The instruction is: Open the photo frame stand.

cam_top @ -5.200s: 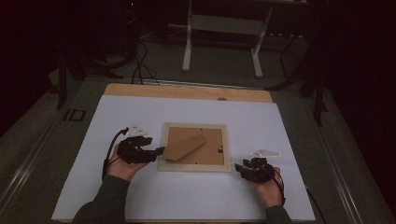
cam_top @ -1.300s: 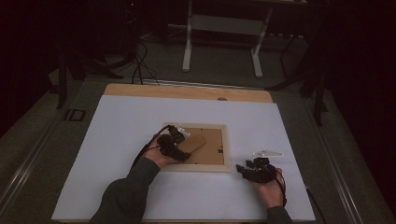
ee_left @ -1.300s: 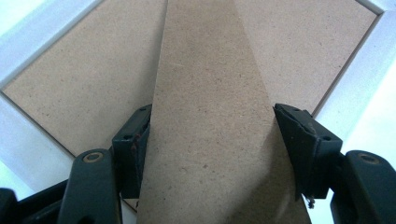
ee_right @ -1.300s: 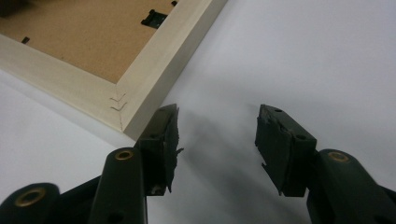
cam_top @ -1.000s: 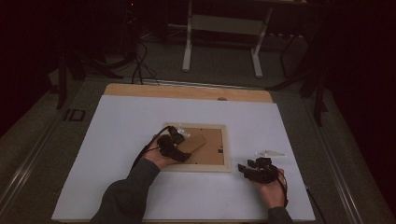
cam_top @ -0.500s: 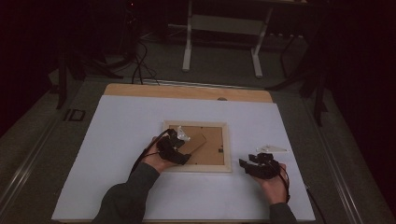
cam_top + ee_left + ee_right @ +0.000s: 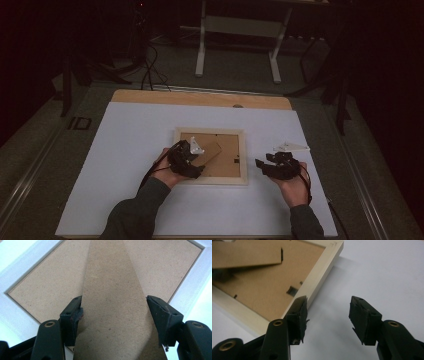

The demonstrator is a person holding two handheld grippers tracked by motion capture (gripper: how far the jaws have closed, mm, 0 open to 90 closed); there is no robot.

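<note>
A person sits at a table covered by a white sheet (image 7: 125,165), holding a two-jaw gripper in each hand. A picture frame (image 7: 212,156) with a pale wooden border lies face down near the middle of the sheet, its brown fibreboard back facing up. A brown fibreboard stand flap (image 7: 212,150) rests slantwise across that back.

The left gripper (image 7: 186,156) sits over the frame's left part, at the near end of the flap. In the left gripper view, its jaws stand apart, one on each side of the flap (image 7: 113,302). The left jaw is at the flap's edge, while the right jaw is just beside the other edge; it is not clear whether they press on it.

The right gripper (image 7: 272,165) rests on the sheet just to the right of the frame, clear of it. In the right gripper view, its jaws are spread wide with nothing between them, the left jaw close to the frame's pale border (image 7: 319,277).
</note>
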